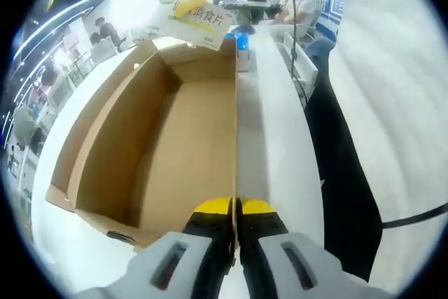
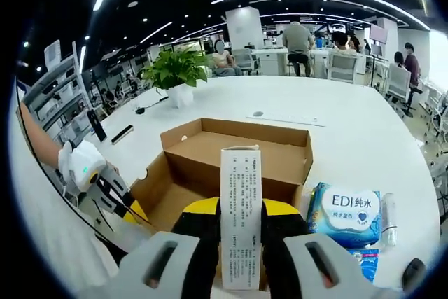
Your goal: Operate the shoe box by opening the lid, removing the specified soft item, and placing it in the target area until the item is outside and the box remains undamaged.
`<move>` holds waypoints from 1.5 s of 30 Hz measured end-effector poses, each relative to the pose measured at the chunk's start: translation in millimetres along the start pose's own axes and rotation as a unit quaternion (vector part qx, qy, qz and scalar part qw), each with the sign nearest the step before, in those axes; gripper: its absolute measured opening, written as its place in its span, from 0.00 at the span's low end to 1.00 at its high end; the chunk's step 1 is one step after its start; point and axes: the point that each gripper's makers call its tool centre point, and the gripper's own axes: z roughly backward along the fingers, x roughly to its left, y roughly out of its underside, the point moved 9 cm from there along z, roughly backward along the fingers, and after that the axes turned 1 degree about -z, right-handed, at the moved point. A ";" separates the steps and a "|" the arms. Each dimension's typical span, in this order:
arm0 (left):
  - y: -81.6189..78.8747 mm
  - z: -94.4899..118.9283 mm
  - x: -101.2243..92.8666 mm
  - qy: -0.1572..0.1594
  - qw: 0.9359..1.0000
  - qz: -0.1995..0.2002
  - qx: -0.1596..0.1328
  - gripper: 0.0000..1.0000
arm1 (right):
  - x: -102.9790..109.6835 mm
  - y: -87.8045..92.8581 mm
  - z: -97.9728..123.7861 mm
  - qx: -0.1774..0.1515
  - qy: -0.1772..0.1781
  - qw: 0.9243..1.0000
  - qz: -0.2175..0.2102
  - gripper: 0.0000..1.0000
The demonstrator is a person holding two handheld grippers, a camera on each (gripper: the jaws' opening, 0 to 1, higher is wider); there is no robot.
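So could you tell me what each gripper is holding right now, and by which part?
The right gripper holds a small white packet by its lower part, above the open box. The left gripper is shut on the box's side wall.

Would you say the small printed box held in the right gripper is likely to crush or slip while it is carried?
Probably light: the small printed box is thin card. The right gripper pinches its narrow faces, so hard squeezing might dent it. Slipping seems unlikely, since the pads flank it squarely.
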 end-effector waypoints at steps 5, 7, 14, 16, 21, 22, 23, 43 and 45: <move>-0.1 0.4 -0.5 -0.002 1.000 -0.001 -0.001 0.01 | -1.4 -1.0 5.8 0.009 0.000 1.000 -0.008 0.19; 0.3 0.5 0.2 -0.002 1.000 -0.005 -0.002 0.01 | -9.6 -3.9 13.9 0.012 0.016 1.000 -0.014 0.19; 0.2 0.8 0.6 -0.002 1.000 -0.004 -0.002 0.01 | -19.9 -0.7 33.4 0.009 0.044 0.998 -0.033 0.19; -0.2 1.0 0.1 -0.001 1.000 -0.002 -0.002 0.01 | -21.8 -2.2 41.5 0.007 0.049 0.998 -0.038 0.19; -0.9 1.7 0.7 -0.001 1.000 -0.001 -0.001 0.01 | -41.7 -9.4 71.9 -0.009 0.086 0.995 -0.058 0.19; -0.8 1.8 2.0 0.000 1.000 0.000 0.000 0.01 | -47.4 -9.4 82.1 -0.010 0.099 0.993 -0.055 0.19; -0.7 1.8 2.3 0.001 1.000 0.000 -0.001 0.01 | -50.5 -8.2 84.8 -0.010 0.103 0.993 -0.051 0.19; -1.5 1.5 2.7 0.001 1.000 0.002 0.000 0.01 | -62.2 -2.8 108.6 -0.009 0.143 0.987 -0.075 0.19; -1.9 1.6 2.8 0.002 1.000 0.000 -0.001 0.01 | -64.3 -2.5 112.6 -0.010 0.147 0.986 -0.080 0.19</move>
